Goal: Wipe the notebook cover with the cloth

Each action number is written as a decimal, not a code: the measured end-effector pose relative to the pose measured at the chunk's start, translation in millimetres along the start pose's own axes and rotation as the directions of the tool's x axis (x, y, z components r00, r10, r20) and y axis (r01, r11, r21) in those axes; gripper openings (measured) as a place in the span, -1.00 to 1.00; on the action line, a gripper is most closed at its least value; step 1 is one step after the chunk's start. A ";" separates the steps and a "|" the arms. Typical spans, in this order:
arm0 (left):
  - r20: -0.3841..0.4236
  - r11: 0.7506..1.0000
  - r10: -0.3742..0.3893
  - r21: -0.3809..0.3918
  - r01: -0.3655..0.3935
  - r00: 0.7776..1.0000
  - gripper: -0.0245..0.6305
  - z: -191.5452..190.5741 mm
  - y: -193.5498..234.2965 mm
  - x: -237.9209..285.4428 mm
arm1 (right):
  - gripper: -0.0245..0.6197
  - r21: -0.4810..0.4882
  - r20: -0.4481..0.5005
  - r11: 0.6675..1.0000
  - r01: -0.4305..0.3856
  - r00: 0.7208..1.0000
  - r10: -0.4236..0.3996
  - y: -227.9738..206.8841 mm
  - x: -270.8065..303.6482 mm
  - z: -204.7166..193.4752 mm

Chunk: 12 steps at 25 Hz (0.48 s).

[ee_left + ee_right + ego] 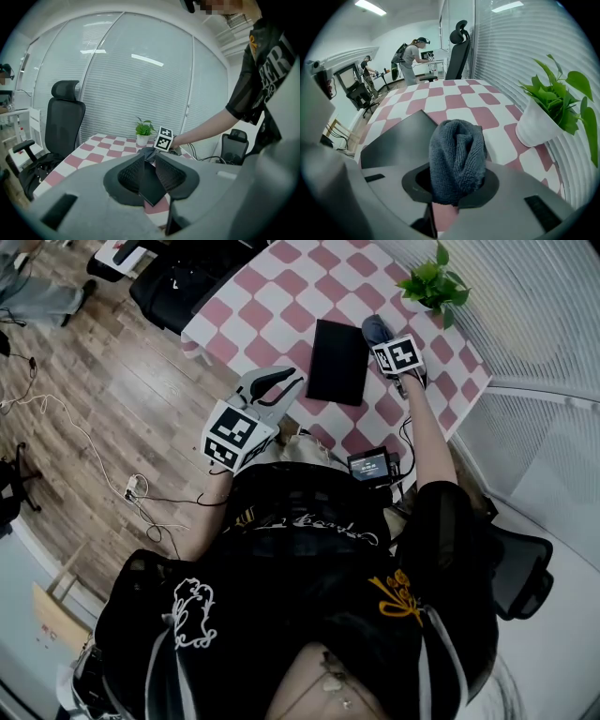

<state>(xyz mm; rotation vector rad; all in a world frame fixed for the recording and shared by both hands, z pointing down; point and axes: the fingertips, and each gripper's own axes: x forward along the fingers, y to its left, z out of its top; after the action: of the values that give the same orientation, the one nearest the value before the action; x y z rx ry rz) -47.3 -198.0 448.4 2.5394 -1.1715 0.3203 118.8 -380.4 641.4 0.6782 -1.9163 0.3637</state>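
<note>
A black notebook (337,360) lies flat on the pink-and-white checkered table (272,315). My right gripper (384,341) is shut on a bunched grey cloth (376,329) at the notebook's far right corner. In the right gripper view the cloth (457,159) bulges out between the jaws, with the notebook (396,138) just left of it. My left gripper (292,382) hangs open over the table's near edge, left of the notebook and apart from it. In the left gripper view the notebook (152,185) shows through the gap between the jaws, with the cloth (148,152) beyond.
A potted green plant (433,282) stands at the table's far right corner, close to the cloth. A small screen device (371,465) with cables hangs at the near edge. Black office chairs (183,282) stand beyond the table. People work far off (410,58).
</note>
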 end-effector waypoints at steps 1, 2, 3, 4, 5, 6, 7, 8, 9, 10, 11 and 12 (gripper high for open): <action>0.004 1.000 -0.003 0.004 0.003 1.000 -0.69 0.3 -1.4 0.1 | -0.70 0.002 0.001 1.000 0.008 1.000 -0.008 1.0 -1.3 -1.6; 0.006 1.000 -0.007 0.006 0.007 1.000 -0.69 0.5 -2.7 0.0 | -0.70 0.004 0.002 1.000 0.015 1.000 -0.015 2.2 -2.7 -3.5; 0.007 1.000 -0.011 0.008 0.011 1.000 -0.69 0.5 -3.8 -0.3 | -0.70 0.007 0.003 1.000 0.020 1.000 -0.020 4.0 -4.1 -6.0; 0.007 1.000 -0.014 0.010 0.014 1.000 -0.69 0.4 -4.7 -0.6 | -0.70 0.011 0.002 1.000 0.021 1.000 -0.021 6.6 -5.3 -9.1; 0.006 1.000 -0.017 0.010 0.017 1.000 -0.69 0.2 -5.4 -1.0 | -0.70 0.012 -0.001 1.000 0.019 1.000 -0.019 10.0 -6.5 -12.9; 0.005 1.000 -0.020 0.010 0.020 1.000 -0.69 0.2 -6.4 -1.3 | -0.70 0.010 -0.005 1.000 0.016 1.000 -0.016 13.9 -7.9 -17.4; 0.002 1.000 -0.024 0.009 0.024 1.000 -0.69 0.4 -7.9 -1.5 | -0.70 0.003 -0.009 1.000 0.015 1.000 -0.015 18.2 -9.7 -22.3; 0.001 1.000 -0.030 0.011 0.030 1.000 -0.69 0.8 -9.6 -1.4 | -0.70 -0.007 -0.013 1.000 0.016 1.000 -0.016 22.7 -12.0 -27.5; 0.003 0.999 -0.036 0.016 0.036 0.999 -0.69 1.3 -11.3 -1.1 | -0.70 -0.019 -0.018 1.000 0.019 1.000 -0.019 27.3 -14.5 -32.9; 0.006 0.999 -0.043 0.022 0.043 0.999 -0.69 1.7 -12.9 -0.7 | -0.70 -0.029 -0.022 0.999 0.022 1.000 -0.023 32.2 -16.9 -38.4; 0.008 0.998 -0.050 0.027 0.050 0.999 -0.69 1.9 -14.3 -0.3 | -0.70 -0.035 -0.026 0.999 0.025 0.999 -0.026 37.1 -19.0 -43.9; 0.009 0.998 -0.056 0.030 0.056 0.998 -0.69 1.8 -15.6 0.1 | -0.70 -0.039 -0.028 0.999 0.025 0.999 -0.026 42.0 -20.9 -49.1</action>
<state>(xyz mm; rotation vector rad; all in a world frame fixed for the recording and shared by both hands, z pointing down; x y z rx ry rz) -35.1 -189.2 443.7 2.5966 -1.1041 0.3146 135.9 -314.8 645.6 0.6681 -1.8812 0.3177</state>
